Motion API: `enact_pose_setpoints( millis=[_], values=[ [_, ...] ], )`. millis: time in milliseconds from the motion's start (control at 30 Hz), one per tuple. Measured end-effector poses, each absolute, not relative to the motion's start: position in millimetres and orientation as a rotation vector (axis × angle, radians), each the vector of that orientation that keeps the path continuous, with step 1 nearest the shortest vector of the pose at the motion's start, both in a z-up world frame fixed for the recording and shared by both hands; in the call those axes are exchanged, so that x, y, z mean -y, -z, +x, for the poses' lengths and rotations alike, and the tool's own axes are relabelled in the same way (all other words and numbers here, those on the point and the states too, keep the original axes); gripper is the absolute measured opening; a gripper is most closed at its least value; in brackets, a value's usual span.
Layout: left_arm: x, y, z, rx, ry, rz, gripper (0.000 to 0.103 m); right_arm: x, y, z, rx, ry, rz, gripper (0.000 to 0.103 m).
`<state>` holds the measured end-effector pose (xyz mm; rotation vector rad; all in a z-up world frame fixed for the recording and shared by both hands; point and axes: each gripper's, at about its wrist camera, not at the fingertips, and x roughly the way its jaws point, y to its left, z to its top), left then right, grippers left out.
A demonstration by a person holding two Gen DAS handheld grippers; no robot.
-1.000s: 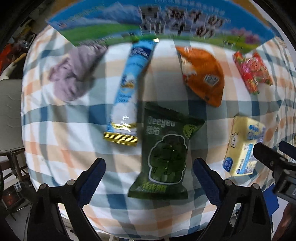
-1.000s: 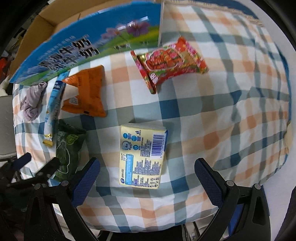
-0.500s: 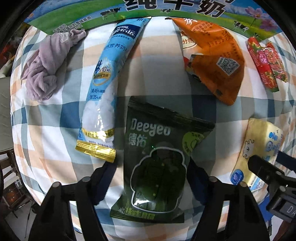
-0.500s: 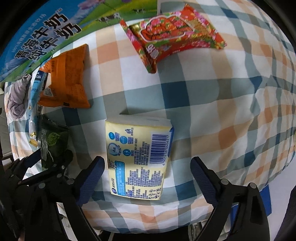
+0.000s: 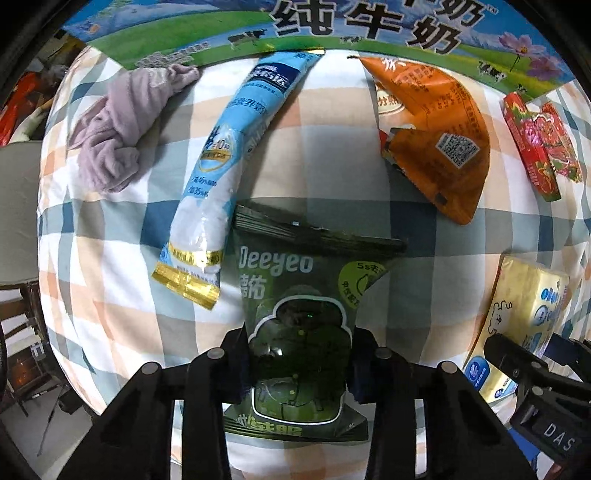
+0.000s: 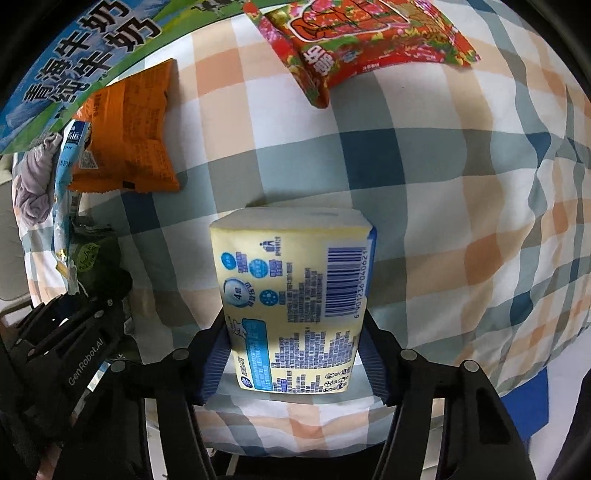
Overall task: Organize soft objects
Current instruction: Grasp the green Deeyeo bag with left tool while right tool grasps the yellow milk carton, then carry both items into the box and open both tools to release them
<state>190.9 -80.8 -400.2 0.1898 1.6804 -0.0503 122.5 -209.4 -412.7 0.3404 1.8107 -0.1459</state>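
My left gripper is shut on the lower half of a dark green Deeyeo packet that lies on the checked cloth. My right gripper is shut on the near end of a yellow tissue pack, barcode side up. The tissue pack also shows at the right of the left wrist view. A long light-blue pouch, an orange bag, a red flowered bag and a crumpled lilac cloth lie farther back.
A printed milk carton wall stands along the far edge of the cloth. The table edge drops off close below both grippers. A grey chair stands at the left.
Both grippers moved forward and down and closed: the left one around the green packet, the right one around the yellow tissue pack.
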Motion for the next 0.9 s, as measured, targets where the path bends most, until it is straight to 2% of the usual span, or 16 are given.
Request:
enact_pose_setpoints(
  millis=[300, 467, 667, 900],
  values=[
    [75, 348, 172, -1.604, 0.029, 0.11, 0.034, 206, 383, 116, -1.753, 0.06, 0.276, 0.065],
    [74, 302, 167, -1.533, 0.044, 0.044, 0.034, 205, 356, 114, -1.704, -0.003, 0.266, 0.064],
    [91, 216, 202, -1.407, 0.087, -0.012, 0.034, 221, 302, 132, -1.613, -0.084, 0.264, 0.064],
    [91, 182, 276, -1.331, 0.15, -0.057, 0.034, 238, 225, 191, -1.476, -0.117, 0.255, 0.064]
  ],
)
